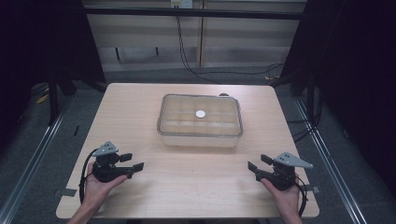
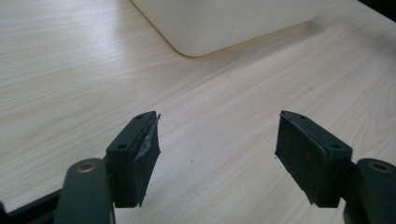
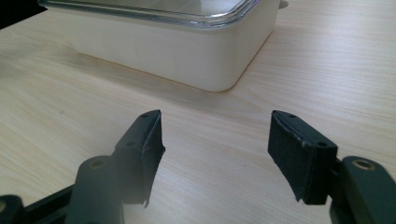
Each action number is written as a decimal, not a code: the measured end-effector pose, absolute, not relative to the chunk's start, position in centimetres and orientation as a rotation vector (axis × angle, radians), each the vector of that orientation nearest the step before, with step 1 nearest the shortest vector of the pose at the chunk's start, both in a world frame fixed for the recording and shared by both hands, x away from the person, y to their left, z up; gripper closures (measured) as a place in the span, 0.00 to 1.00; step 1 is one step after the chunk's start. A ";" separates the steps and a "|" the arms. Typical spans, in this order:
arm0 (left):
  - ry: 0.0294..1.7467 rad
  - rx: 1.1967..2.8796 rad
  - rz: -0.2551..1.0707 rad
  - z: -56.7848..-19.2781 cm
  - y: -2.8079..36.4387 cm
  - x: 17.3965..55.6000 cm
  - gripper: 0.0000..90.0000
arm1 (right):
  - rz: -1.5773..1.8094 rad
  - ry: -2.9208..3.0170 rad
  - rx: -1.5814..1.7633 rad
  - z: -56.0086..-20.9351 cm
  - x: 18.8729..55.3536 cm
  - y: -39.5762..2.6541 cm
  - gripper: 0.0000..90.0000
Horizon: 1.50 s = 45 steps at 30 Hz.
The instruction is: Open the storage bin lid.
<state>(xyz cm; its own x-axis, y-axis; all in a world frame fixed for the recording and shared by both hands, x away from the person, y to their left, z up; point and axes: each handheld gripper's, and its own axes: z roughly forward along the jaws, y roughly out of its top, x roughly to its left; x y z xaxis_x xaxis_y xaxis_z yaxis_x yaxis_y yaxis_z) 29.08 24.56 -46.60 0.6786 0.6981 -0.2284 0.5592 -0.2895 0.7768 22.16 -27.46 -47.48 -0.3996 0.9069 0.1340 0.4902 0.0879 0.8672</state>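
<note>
- The lidded box (image 1: 200,120) sits at centre frame on the counter (image 1: 140,107), long axis running left to right.
- Left tongs (image 1: 131,164) and right tongs (image 1: 258,164), lower corners, are both spread and empty, about equally far from the box.
- The high view shows a small round disc (image 1: 200,114) on the lid; the right gripper view shows the clear lid's rim (image 3: 187,18).

Beyond my table (image 1: 140,107), black cables (image 1: 187,56) trailing over grey floor, pale wall panels behind, metal rails (image 1: 32,154) alongside it
</note>
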 end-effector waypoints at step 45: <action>0.930 1.953 0.201 -43.9 22.1 33.3 0.32 | 1.303 2.070 1.349 -42.3 28.5 -25.5 0.35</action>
<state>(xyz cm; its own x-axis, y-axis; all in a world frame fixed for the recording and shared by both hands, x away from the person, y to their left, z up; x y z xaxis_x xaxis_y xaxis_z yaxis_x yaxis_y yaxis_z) 33.33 22.13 -43.86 0.6997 0.6789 -0.2224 0.5261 -0.2791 0.8033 28.49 -25.45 -42.32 -0.4877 0.8534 0.1838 0.5350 0.1258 0.8354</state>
